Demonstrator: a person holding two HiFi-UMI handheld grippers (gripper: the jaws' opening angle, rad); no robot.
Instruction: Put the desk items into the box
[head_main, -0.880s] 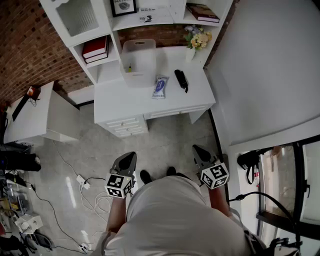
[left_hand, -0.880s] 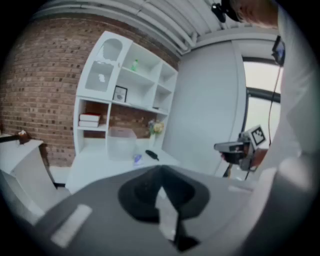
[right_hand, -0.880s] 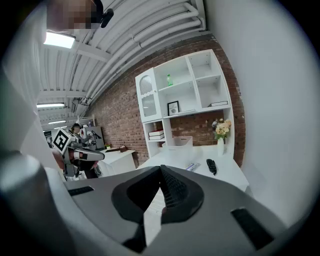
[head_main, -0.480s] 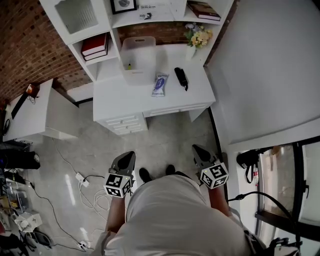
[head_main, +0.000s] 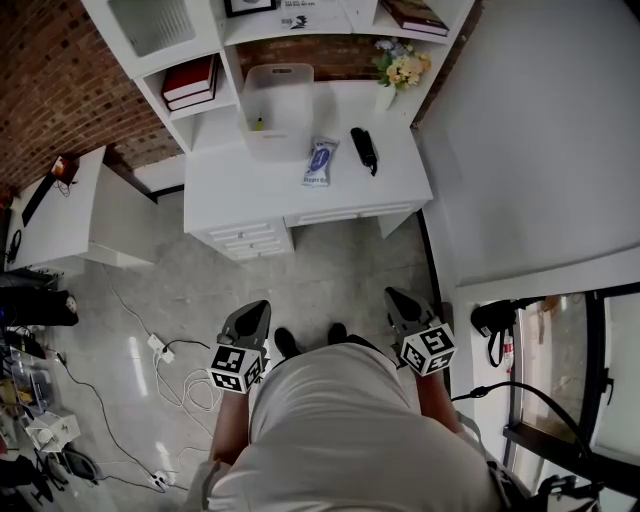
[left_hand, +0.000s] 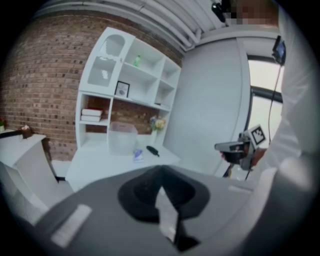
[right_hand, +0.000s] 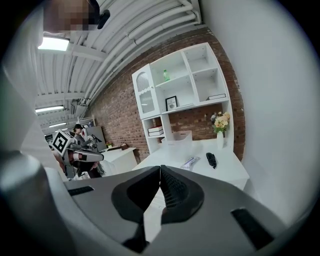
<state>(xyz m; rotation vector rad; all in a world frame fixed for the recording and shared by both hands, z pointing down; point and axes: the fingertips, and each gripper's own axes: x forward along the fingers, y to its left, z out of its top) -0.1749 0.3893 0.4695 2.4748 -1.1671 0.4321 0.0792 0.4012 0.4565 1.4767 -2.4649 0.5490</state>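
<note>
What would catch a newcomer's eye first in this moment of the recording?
The white desk against the brick wall, at the top of the head view, carries a clear box, a blue-and-white packet and a black object side by side. Low in that view, the left gripper and right gripper are shut and empty, over the floor and well short of the desk.

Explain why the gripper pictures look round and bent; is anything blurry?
Left gripper view: wide-angle lens bends the shelf unit and blackens corners; the shut left gripper looks soft up close, window glares. Right gripper view: same warp, bright ceiling lamp. Head view: straighter, with floor glare.
</note>
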